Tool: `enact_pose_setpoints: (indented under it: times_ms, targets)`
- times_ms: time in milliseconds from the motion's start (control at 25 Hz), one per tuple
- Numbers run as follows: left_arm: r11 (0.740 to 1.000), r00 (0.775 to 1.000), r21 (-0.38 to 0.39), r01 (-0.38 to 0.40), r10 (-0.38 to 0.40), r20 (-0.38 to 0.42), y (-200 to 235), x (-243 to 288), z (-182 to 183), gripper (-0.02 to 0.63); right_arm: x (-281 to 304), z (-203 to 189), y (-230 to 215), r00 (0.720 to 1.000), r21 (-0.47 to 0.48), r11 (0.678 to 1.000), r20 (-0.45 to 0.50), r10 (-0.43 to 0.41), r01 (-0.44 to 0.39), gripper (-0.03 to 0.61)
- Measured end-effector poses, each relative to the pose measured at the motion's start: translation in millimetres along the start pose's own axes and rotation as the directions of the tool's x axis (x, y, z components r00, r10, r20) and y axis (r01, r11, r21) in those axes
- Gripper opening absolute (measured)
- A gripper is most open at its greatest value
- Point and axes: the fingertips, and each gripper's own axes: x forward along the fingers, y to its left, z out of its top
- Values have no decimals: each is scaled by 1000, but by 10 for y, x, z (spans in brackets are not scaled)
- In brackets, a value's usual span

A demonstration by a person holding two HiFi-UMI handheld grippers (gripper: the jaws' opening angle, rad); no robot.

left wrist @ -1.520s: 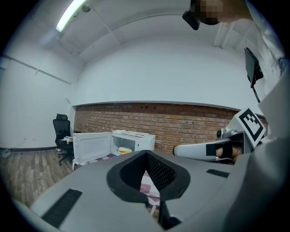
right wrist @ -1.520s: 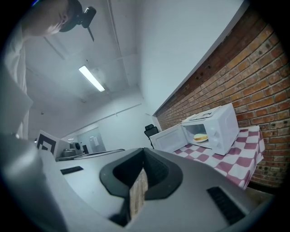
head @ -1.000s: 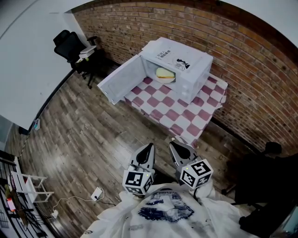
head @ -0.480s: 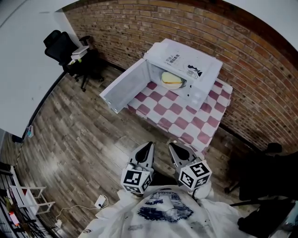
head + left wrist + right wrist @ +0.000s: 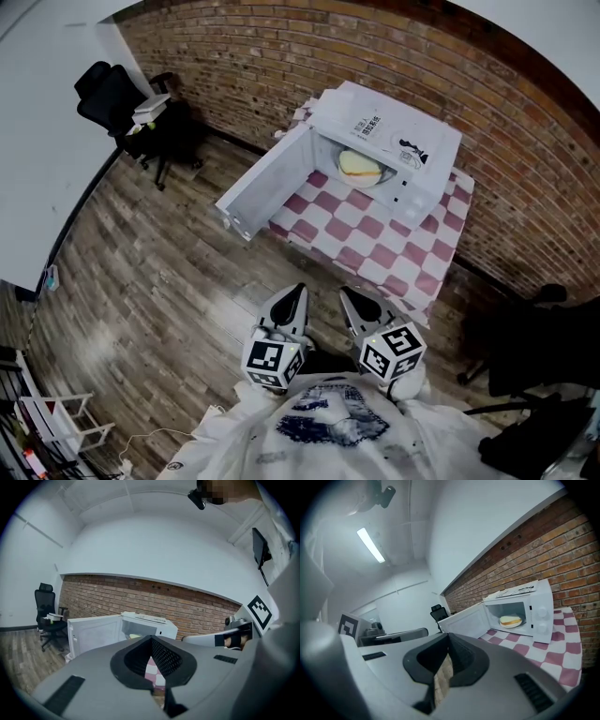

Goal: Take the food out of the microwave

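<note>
A white microwave (image 5: 392,139) stands on a table with a red-and-white checked cloth (image 5: 375,251) against the brick wall. Its door (image 5: 268,184) hangs wide open to the left. Inside lies the food (image 5: 360,167), a pale sandwich on a white plate, also seen in the right gripper view as the food (image 5: 510,620) in the microwave (image 5: 536,605). My left gripper (image 5: 298,294) and right gripper (image 5: 349,294) are held side by side close to my body, well short of the table, both shut and empty. The left gripper (image 5: 151,639) points at the microwave (image 5: 149,622).
A black office chair (image 5: 105,92) with a small stand beside it sits at the far left by the white wall. Another dark chair (image 5: 534,347) is at the right, beyond the table's corner. Wooden floor (image 5: 159,281) lies between me and the table.
Both grippers have travelled forward together, still shut. The table and microwave now sit nearer and further right in the head view.
</note>
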Motion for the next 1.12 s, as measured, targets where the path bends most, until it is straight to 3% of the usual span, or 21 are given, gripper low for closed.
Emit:
enact_pose_setpoints:
  times_ms: [680, 1120]
  targets:
    - [997, 998, -42, 58, -57, 25, 666, -76, 52, 8, 438, 95, 230, 993, -28, 993, 23, -114, 115, 15]
    - [999, 999, -17, 39, -38, 21, 934, 6, 128, 8, 735, 144, 231, 995, -4, 996, 43, -93, 93, 15]
